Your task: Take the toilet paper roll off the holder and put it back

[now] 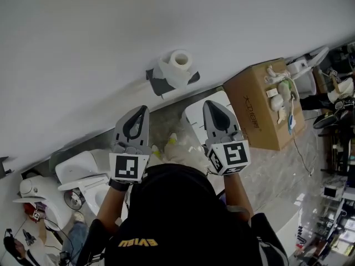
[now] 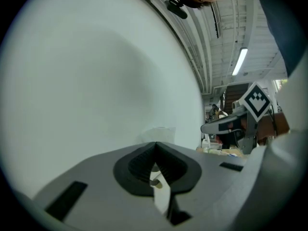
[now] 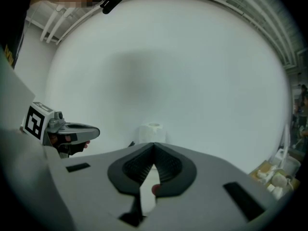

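Note:
A white toilet paper roll (image 1: 176,66) sits upright on a grey holder (image 1: 157,81) fixed to the white wall. Both grippers hang short of it and side by side, with nothing between their jaws. My left gripper (image 1: 142,111) is below and left of the roll, its jaws meeting at the tip. My right gripper (image 1: 209,105) is below and right of it, also shut. In the right gripper view the roll (image 3: 152,132) stands just beyond the closed tips (image 3: 154,145). In the left gripper view the roll (image 2: 161,133) shows faintly past the shut tips (image 2: 155,145).
A cardboard box (image 1: 260,107) with small items on top stands to the right of the holder. A white toilet and basin (image 1: 77,170) lie at the lower left. The white wall (image 1: 111,37) fills the space ahead.

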A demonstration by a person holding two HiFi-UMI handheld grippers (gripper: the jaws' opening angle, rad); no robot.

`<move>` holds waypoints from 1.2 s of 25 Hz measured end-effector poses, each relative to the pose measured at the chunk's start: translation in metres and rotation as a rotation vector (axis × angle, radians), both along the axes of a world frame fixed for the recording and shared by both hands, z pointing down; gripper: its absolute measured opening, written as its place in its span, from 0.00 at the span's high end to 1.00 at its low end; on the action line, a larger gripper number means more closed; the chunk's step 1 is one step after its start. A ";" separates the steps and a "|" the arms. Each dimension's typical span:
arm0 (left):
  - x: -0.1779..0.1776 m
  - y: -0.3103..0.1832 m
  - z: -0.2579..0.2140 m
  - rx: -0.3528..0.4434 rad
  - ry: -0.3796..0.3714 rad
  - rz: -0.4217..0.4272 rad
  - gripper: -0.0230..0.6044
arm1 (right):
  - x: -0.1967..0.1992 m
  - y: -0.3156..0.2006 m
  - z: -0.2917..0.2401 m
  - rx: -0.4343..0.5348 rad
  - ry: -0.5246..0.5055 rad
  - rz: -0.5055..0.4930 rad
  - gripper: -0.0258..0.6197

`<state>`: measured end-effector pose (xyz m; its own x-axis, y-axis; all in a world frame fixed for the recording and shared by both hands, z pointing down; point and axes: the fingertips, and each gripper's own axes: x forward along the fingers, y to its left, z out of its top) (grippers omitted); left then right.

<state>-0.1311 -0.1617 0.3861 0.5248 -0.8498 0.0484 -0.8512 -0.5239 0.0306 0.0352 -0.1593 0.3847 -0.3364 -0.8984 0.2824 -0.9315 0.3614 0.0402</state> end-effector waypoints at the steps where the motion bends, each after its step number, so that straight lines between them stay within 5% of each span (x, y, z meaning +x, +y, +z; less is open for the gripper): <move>1: 0.000 0.004 -0.001 0.005 -0.001 -0.003 0.95 | 0.000 0.005 -0.001 -0.003 -0.012 -0.003 0.97; 13: 0.007 0.080 -0.011 0.032 -0.069 -0.126 0.95 | 0.030 0.054 -0.036 0.112 -0.041 -0.110 0.97; 18: 0.031 0.118 -0.009 -0.015 -0.085 -0.142 0.95 | 0.057 0.086 -0.035 0.095 -0.091 -0.164 0.97; 22: 0.064 0.129 -0.022 0.063 -0.081 -0.115 0.95 | 0.070 0.083 -0.053 0.174 -0.065 -0.248 0.97; 30: 0.074 0.176 -0.048 0.139 -0.084 -0.151 0.95 | 0.079 0.126 -0.084 0.232 -0.059 -0.291 0.97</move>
<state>-0.0567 0.0142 0.3382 0.3906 -0.9198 -0.0364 -0.9166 -0.3850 -0.1078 0.1144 -0.0332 0.3011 -0.5964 -0.8008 0.0546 -0.7946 0.5987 0.1014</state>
